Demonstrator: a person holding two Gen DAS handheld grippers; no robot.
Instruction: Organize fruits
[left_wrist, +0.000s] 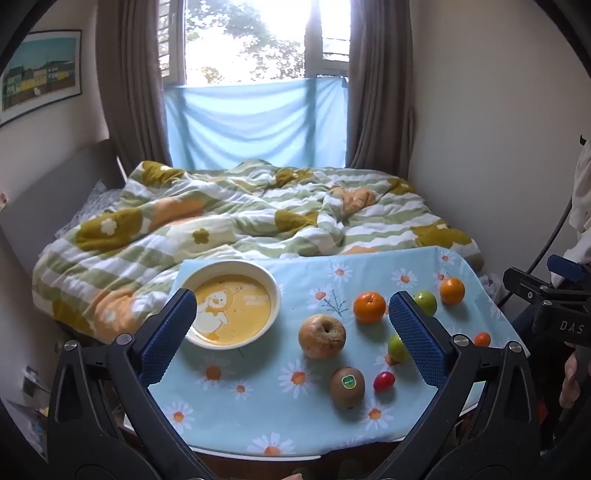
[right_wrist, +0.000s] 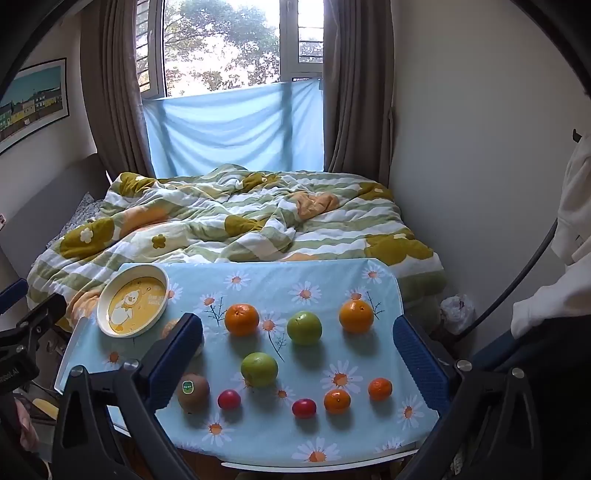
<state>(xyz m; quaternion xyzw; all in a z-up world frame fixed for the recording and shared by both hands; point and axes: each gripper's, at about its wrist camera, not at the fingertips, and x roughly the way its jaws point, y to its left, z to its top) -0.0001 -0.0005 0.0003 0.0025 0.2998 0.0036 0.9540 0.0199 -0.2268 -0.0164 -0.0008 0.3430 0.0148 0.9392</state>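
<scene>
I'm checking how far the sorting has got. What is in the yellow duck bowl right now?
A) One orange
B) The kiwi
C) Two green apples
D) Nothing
D: the duck bowl shows only its printed bottom in both views, while the kiwi, the oranges and the green apples all lie on the daisy tablecloth.
</scene>
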